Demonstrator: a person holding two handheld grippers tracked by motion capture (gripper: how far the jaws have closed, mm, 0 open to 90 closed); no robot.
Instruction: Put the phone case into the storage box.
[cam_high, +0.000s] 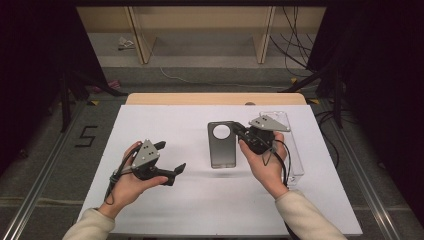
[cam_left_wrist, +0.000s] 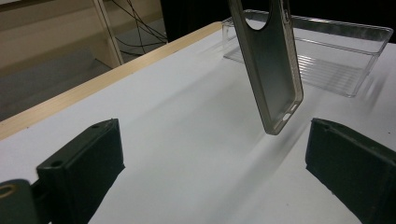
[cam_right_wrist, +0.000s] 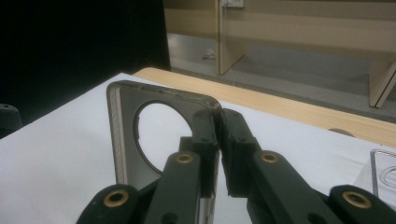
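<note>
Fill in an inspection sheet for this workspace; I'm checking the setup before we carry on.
Surface: white table top with a wooden edge at the far side, unmarked.
Job's things: grey phone case with a round camera hole, held up off the table, lower end hanging free; clear plastic tray on the table beyond it, holding nothing.
Clutter: nothing seen.
Grippers: right gripper shut on the phone case's edge near the hole; left gripper open, holding nothing, jaws pointing toward the case.
Cables: one trails from each gripper; more lie on the floor at the far right.
Surroundings: wooden shelf legs behind the table, a "5" marked on the floor at left.
</note>
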